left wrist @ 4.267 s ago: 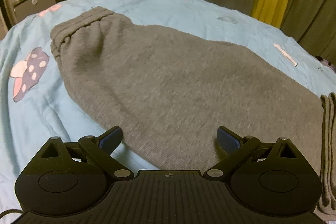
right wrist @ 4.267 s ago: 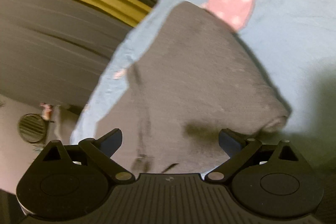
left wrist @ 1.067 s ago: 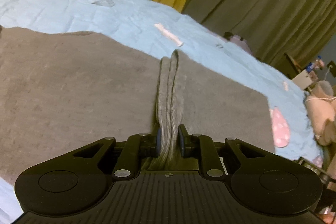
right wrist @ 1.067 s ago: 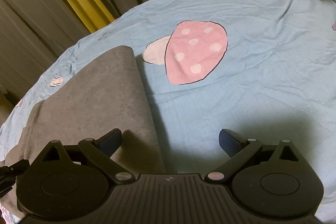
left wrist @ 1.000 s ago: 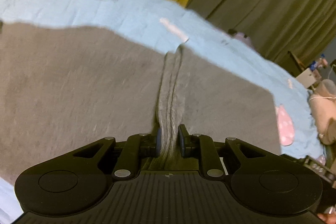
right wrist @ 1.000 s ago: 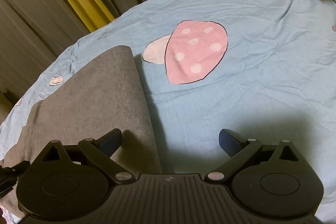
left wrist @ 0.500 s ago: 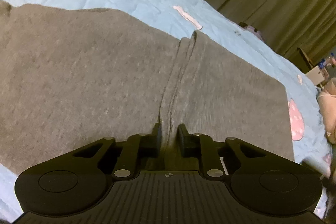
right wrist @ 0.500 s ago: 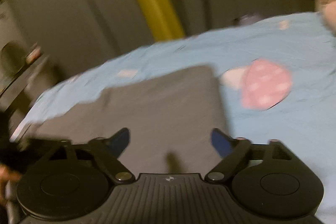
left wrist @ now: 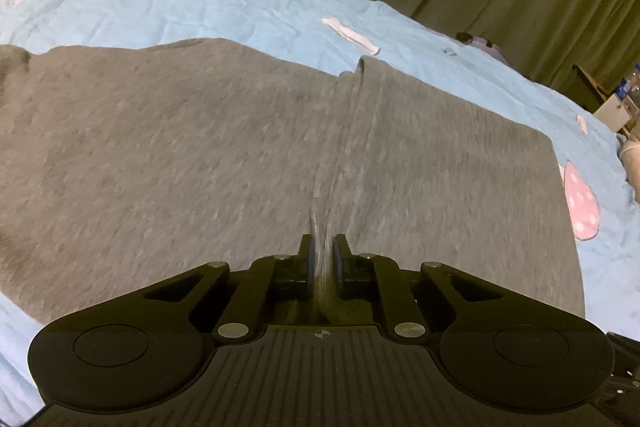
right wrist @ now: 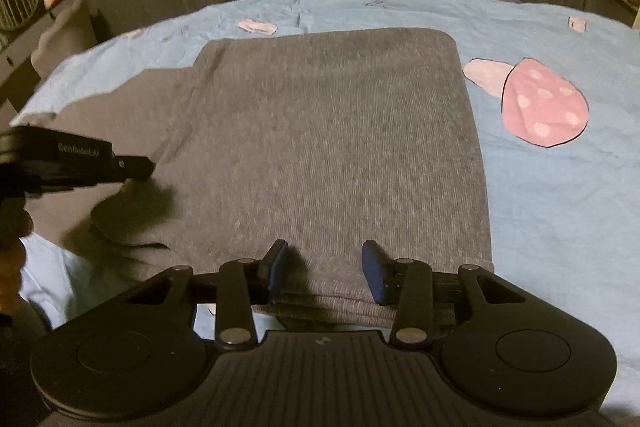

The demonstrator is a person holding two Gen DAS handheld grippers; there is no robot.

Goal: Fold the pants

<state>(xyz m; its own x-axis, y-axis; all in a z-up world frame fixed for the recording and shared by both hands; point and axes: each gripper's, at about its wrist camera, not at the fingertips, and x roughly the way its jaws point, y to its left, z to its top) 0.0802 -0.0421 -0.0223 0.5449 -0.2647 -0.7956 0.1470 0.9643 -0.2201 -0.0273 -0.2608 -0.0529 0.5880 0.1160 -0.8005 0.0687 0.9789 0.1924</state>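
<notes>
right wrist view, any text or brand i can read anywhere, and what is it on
"GenRobot.AI", pale and a little blurred, on the side of the left gripper, which is shut on the grey pants.
No other text in either view: the blue sheet has only mushroom pictures.

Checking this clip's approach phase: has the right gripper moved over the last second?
Yes. The right gripper swung left from the bedsheet beside the pants to straddle their near edge.
</notes>
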